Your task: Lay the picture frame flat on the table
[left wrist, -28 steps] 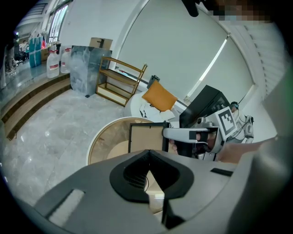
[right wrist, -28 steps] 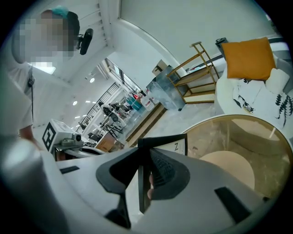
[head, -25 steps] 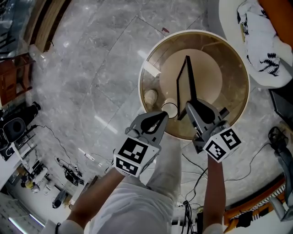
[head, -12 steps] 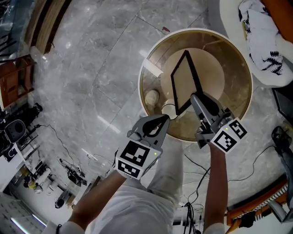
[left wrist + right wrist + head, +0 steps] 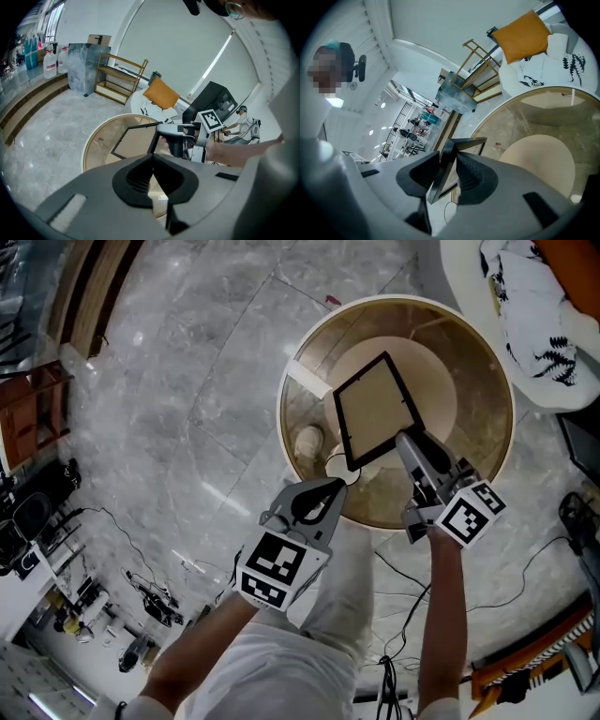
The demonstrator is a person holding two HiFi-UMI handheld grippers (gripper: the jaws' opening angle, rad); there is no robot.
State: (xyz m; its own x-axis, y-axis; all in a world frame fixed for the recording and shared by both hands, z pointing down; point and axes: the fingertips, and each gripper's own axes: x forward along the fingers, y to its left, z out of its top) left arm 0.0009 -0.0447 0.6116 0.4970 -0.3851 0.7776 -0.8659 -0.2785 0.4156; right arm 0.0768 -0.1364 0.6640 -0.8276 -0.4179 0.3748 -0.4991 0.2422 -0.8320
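Note:
A black picture frame (image 5: 375, 409) lies tilted, nearly flat, on the round glass table (image 5: 492, 451), its glass face up. My right gripper (image 5: 405, 439) is at the frame's near right edge. Its jaws are opening, with the frame's edge (image 5: 465, 140) still between them and a gap showing on one side. In the right gripper view the right gripper (image 5: 449, 154) straddles that black edge. My left gripper (image 5: 337, 486) hovers at the table's near rim, shut and empty. The left gripper view shows the frame (image 5: 136, 139) beyond its closed tips (image 5: 151, 157).
A small pale round object (image 5: 307, 439), a white ring-shaped cup (image 5: 341, 465) and a white strip (image 5: 309, 379) lie on the table's left side. A white seat with patterned cloth (image 5: 534, 324) stands at the top right. Cables (image 5: 403, 606) trail over the marble floor.
The frame has swung from standing edge-on to leaning far over toward the left, almost flat. My right gripper followed it a little to the right; the left gripper barely moved.

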